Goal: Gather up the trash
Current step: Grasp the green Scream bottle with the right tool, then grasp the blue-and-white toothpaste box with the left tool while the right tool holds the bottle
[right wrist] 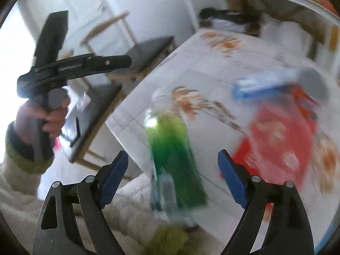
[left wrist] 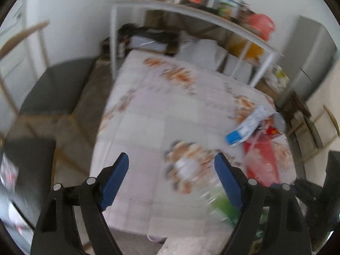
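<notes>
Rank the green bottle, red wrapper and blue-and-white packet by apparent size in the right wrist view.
1. Red wrapper and green bottle: similar, and the bottle sits nearer the camera, so I won't rank them.
2. Blue-and-white packet, smallest.
Everything is motion-blurred.

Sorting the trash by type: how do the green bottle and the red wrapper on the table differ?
The green bottle looks clear, rounded and long, with a pale cap end pointing away from the right gripper; the red wrapper looks flat and opaque. The bottle lies near the table edge, between the open fingers in that view; the wrapper lies further right, under a blue-and-white packet. Both are blurred, ungripped, and rest on the patterned cloth.
</notes>
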{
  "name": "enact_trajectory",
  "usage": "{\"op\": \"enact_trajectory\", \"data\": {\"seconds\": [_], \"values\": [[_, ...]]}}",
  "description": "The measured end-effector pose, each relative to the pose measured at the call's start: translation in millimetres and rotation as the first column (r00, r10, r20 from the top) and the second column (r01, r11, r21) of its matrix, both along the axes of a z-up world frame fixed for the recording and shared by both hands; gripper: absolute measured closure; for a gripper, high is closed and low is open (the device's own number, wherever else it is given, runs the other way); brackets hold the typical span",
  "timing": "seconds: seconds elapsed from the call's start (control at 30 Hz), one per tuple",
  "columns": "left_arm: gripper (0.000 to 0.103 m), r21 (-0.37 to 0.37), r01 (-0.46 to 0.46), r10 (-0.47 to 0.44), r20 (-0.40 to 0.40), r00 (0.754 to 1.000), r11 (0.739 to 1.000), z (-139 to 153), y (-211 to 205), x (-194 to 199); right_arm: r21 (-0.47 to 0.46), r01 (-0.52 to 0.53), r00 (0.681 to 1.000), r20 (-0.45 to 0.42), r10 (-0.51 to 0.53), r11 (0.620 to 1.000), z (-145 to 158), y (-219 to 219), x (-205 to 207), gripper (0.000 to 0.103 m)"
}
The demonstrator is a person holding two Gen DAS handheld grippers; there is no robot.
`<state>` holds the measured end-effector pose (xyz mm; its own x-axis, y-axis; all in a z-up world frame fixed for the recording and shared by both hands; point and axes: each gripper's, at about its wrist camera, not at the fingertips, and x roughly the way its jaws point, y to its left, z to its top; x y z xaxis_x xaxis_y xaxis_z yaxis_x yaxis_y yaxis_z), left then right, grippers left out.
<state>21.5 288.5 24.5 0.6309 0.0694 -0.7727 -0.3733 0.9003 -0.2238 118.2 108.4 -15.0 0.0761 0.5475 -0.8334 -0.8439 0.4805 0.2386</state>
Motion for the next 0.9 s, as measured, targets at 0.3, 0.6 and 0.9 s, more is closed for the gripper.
{"op": "enact_trajectory", "data": {"seconds": [0.3, 0.6, 0.9], "values": [[0.023, -0.084, 0.001, -0.003, -0.017, 1.0, 0.996, -37, 4, -15, -0.174, -0.043, 0.996, -0.08, 0.03, 0.984, -39, 33, 9, 0.038], [0.023, -0.108, 0.009, -0.007, 0.024, 1.0, 0.994, -42, 8, -16, -0.162, -0.004, 0.994, -0.111, -0.014, 0.987, -41, 25, 6, 0.047], [0.023, -0.172, 0.1, -0.078, 0.134, 0.988, 0.98, -30, 12, 4, 0.014, 0.137, 0.987, -0.089, -0.135, 0.99, 22, -52, -12, 0.047]]}}
